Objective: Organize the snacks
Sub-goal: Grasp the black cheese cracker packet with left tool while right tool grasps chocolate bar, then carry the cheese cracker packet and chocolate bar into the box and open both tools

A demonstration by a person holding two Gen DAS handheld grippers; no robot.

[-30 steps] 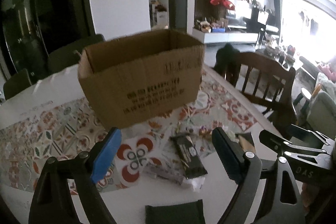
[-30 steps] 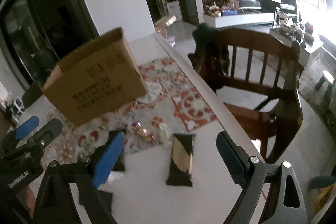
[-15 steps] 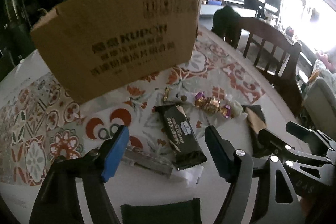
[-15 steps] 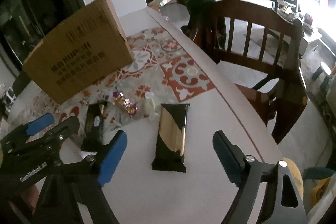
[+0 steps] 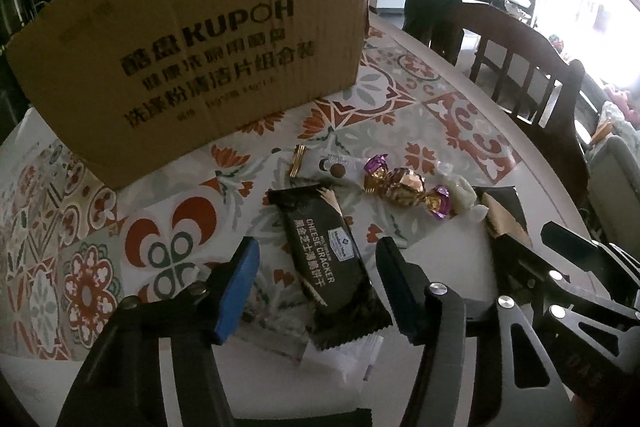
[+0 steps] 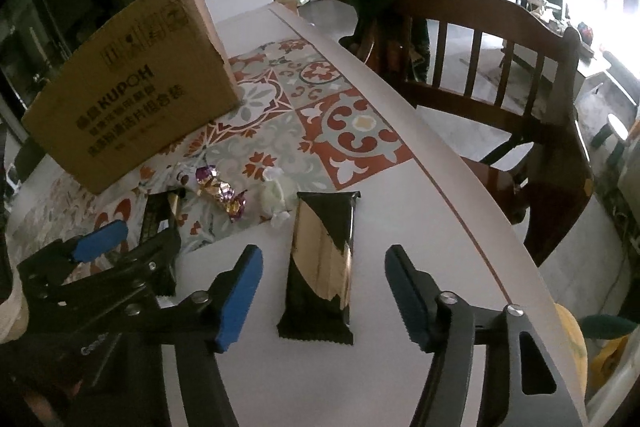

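A black cheese cracker packet (image 5: 328, 259) lies on the table between the blue-padded fingers of my left gripper (image 5: 317, 245). Its jaws are closing and the pads stand clear of the packet. A black-and-gold snack packet (image 6: 320, 259) lies between the fingers of my right gripper (image 6: 323, 253). Those jaws are also closing, with a gap on each side of the packet. Both grippers point steeply down at the table. A brown cardboard box (image 5: 192, 47) with black print stands behind the snacks; its inside is hidden.
Purple-and-gold wrapped candies (image 5: 400, 187) and a white candy (image 5: 460, 191) lie between the two packets. A clear wrapper (image 5: 276, 327) lies under the cracker packet. A patterned mat (image 5: 400, 115) covers part of the table. A wooden chair (image 6: 500, 75) stands beyond the table's right edge.
Both grippers have sunk toward the table and their jaws have narrowed. Each packet now lies between a pair of fingers. The box fills more of the left wrist view.
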